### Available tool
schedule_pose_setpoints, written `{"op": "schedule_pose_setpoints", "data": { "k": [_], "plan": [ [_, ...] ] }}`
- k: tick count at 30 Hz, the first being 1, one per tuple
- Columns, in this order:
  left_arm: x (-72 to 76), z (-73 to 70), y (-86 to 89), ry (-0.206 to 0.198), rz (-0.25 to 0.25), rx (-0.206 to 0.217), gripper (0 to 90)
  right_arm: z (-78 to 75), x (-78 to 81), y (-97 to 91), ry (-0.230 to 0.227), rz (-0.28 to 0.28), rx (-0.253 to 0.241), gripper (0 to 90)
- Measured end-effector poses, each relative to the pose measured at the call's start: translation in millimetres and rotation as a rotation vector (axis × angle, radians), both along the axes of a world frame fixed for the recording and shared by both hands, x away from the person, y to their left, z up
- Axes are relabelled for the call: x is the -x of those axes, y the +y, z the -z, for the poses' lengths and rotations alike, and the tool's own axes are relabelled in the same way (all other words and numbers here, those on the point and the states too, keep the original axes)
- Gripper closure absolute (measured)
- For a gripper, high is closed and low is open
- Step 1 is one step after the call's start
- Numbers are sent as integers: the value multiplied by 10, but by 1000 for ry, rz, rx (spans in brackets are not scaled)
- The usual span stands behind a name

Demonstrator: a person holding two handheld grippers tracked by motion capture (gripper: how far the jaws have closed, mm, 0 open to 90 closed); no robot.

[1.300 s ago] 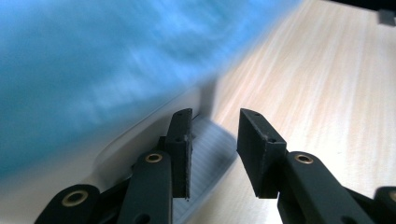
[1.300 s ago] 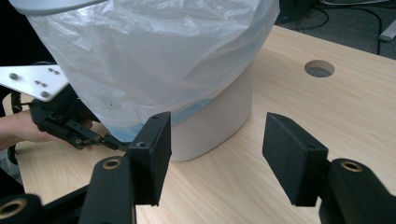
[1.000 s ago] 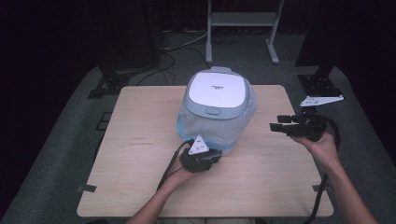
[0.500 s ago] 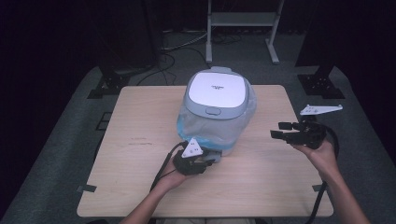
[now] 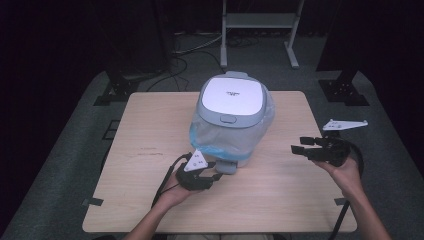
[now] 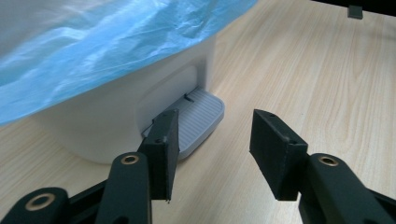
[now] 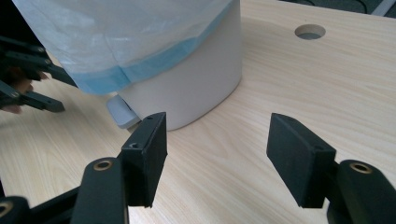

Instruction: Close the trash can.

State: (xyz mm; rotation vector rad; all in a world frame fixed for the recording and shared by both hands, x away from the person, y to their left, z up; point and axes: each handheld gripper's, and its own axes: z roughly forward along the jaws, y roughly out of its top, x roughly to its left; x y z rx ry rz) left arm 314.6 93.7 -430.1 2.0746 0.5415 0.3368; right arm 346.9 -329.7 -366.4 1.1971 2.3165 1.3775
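The pedal bin [image 5: 231, 120] is standing at the centre of the high view, its grey pedal [image 6: 198, 116] being faced just ahead of the left gripper [image 6: 212, 144], whose jaws have just been opening with nothing between them. The right gripper [image 7: 217, 154] is being held half open and empty at the right of the table [image 5: 150, 125], well apart from the bin.

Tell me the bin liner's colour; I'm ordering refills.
Translucent light blue liner, clearest in the left gripper view.

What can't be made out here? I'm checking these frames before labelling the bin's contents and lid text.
- Inside of the white pedal bin: high view, hidden by its closed white lid.
- Small print on that lid: high view, too small to read.
- Bin's upper body: left gripper view, covered by the blue plastic liner bag and cut off by the top edge.
- Grey foot pedal: right gripper view, partly hidden behind the bin.
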Motion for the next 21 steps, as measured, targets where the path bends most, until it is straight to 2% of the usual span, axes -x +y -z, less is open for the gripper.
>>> {"op": "schedule_pose_setpoints", "data": {
  "k": [7, 16, 21],
  "plan": [
    [10, -25, 120, -3, -16, 13, 476, 56, 30, -23, 0, 12, 4, 367],
    [14, 16, 279, 1, -52, -1, 396, 160, 101, -65, 15, 18, 4, 367],
    [22, 8, 407, 2, -75, 14, 375, 216, 142, -89, 19, 25, 4, 364]
  ]
}}
